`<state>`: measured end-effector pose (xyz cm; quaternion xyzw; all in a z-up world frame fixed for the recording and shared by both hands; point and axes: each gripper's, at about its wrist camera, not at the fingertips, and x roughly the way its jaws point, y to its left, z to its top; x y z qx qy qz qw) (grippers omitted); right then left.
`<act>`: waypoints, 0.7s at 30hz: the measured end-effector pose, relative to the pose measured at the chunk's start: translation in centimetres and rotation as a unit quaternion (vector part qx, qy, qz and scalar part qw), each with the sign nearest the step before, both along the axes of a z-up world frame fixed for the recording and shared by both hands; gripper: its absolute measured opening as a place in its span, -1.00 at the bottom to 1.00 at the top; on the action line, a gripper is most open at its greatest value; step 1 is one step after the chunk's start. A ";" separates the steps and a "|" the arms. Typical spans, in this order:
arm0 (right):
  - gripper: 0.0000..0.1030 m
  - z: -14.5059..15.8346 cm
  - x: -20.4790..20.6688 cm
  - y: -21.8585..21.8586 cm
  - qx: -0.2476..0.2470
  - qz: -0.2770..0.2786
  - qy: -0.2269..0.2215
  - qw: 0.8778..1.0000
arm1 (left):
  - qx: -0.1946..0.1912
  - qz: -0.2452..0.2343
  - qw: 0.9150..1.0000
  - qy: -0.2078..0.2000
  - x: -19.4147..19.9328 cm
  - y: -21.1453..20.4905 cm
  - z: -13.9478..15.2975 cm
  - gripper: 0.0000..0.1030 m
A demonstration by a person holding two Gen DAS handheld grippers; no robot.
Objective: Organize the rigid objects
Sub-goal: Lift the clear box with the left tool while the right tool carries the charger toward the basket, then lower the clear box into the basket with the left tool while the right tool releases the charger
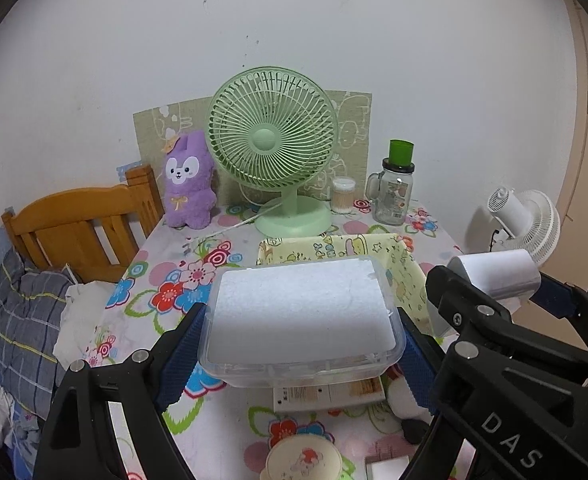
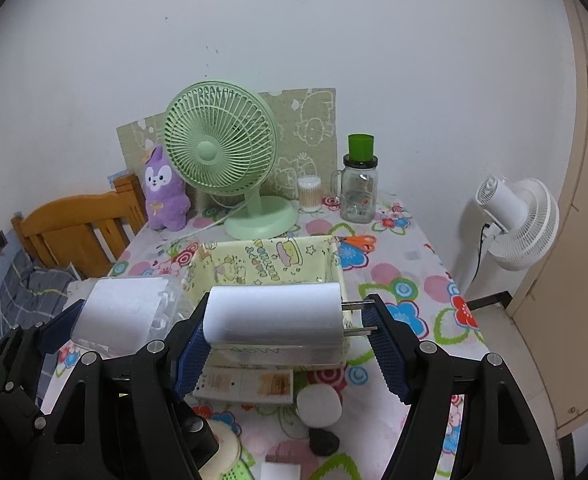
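1. Holding a clear plastic box mid-frame, my left gripper is clamped on its sides.
2. My right gripper pinches a white charger, probably above the yellow basket.

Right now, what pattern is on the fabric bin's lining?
Pale yellow with cartoon characters, stars and lettering on the fabric bin; clearest in the right wrist view.

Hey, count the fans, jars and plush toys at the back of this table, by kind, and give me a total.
Fans: 2, green fan on the table, white fan off its right edge
Jars: 2, glass jar, cotton swab jar
Plush toys: 1, purple plush
Total: 5
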<state>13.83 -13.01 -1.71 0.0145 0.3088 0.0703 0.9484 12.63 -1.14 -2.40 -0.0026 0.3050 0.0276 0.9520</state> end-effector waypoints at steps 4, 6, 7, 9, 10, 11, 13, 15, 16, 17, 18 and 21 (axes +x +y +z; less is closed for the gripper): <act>0.45 -0.2 1.7 0.1 0.002 0.001 0.003 1.000 | 0.000 0.003 1.000 0.003 1.5 0.2 -0.2 0.73; 0.45 -0.3 2.5 0.2 0.000 0.001 0.004 1.000 | 0.000 0.005 1.000 0.004 2.2 0.2 -0.3 0.73; 0.45 -0.3 2.9 0.3 0.000 0.001 0.005 1.000 | -0.001 0.005 1.000 0.005 2.6 0.3 -0.3 0.73; 0.45 -0.5 3.8 0.3 -0.001 0.002 0.008 1.000 | -0.002 0.005 1.000 0.008 3.4 0.3 -0.5 0.73; 0.45 -0.7 4.3 0.3 -0.002 0.002 0.010 1.000 | -0.002 0.005 1.000 0.010 3.8 0.3 -0.6 0.73; 0.45 -0.8 4.7 0.3 -0.003 0.001 0.012 1.000 | -0.002 0.004 1.000 0.012 4.2 0.3 -0.8 0.73; 0.45 -1.1 5.4 0.4 -0.004 0.002 0.015 1.000 | -0.001 0.002 1.000 0.014 4.8 0.3 -1.0 0.73; 0.45 -1.4 6.1 0.4 -0.003 0.002 0.016 1.000 | 0.000 0.001 1.000 0.017 5.6 0.3 -1.3 0.73; 0.45 -1.6 6.5 0.5 -0.004 0.001 0.018 1.000 | -0.001 0.001 1.000 0.019 6.0 0.3 -1.5 0.73; 0.45 -1.8 6.8 0.6 -0.005 0.002 0.019 1.000 | -0.003 0.002 1.000 0.021 6.4 0.4 -1.7 0.73; 0.45 -2.0 7.2 0.7 -0.006 0.002 0.021 1.000 | -0.003 0.002 1.000 0.025 6.8 0.4 -1.9 0.73; 0.45 -2.8 8.5 0.8 -0.001 0.005 0.034 0.999 | -0.006 0.002 0.999 0.039 7.8 0.5 -2.7 0.73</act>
